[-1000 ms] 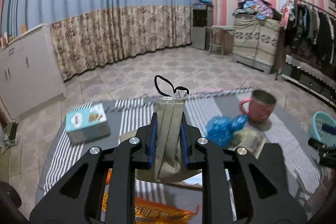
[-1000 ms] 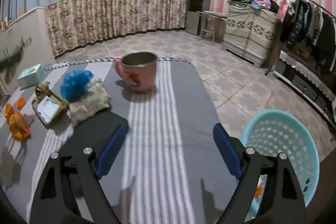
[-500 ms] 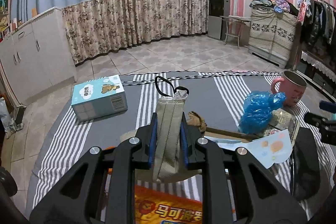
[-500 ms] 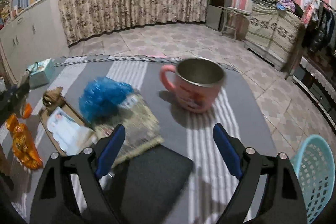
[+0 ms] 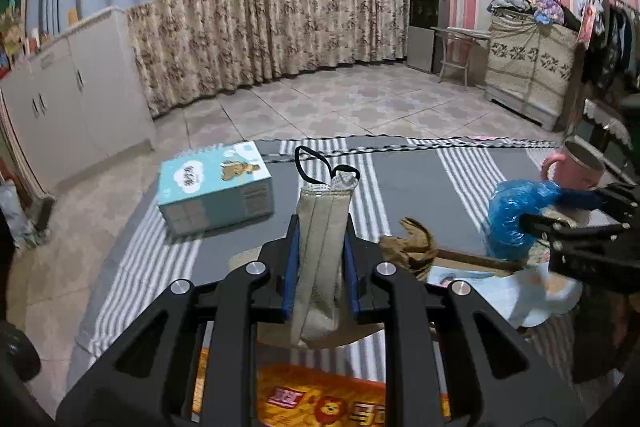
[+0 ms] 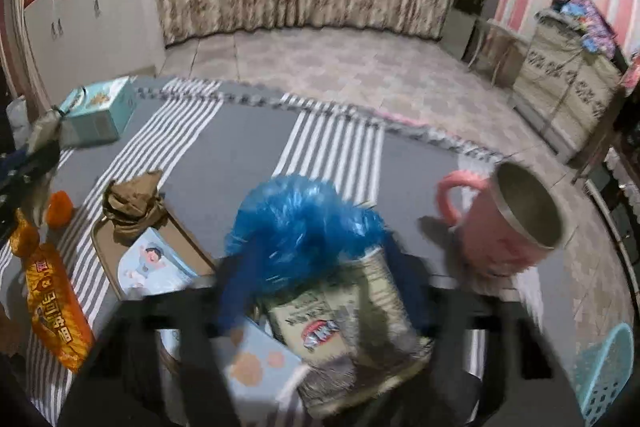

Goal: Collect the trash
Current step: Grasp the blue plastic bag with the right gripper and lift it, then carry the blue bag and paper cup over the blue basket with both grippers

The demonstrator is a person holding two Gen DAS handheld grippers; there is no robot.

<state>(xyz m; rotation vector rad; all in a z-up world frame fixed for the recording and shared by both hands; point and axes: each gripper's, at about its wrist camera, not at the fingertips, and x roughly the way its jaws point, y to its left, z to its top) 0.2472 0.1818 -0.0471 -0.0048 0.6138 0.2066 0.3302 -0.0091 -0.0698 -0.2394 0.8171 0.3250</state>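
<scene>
Now the right gripper sits low over the clutter, its jaws having just been closing; between them lie the blue plastic bag and a printed foil packet. The frame is smeared, so I cannot tell whether the pads press on either yet. A second ago this gripper hung wide open over bare mat beside the plastic basket; it has since swung across to the pile. Judgement: a grab on the blue bag is under way, next stop likely the basket.

Left gripper unchanged: jaws nearly closed, clamped on a grey face mask standing upright between the pads, ear loops on top. It has eased down and forward a little, mask not released.

Just beyond: crumpled brown paper on a cardboard tray, orange snack wrapper to the left. Further out, pink mug to the right, tissue box near the mat's far edge. All on the striped mat; the task is far from done.
</scene>
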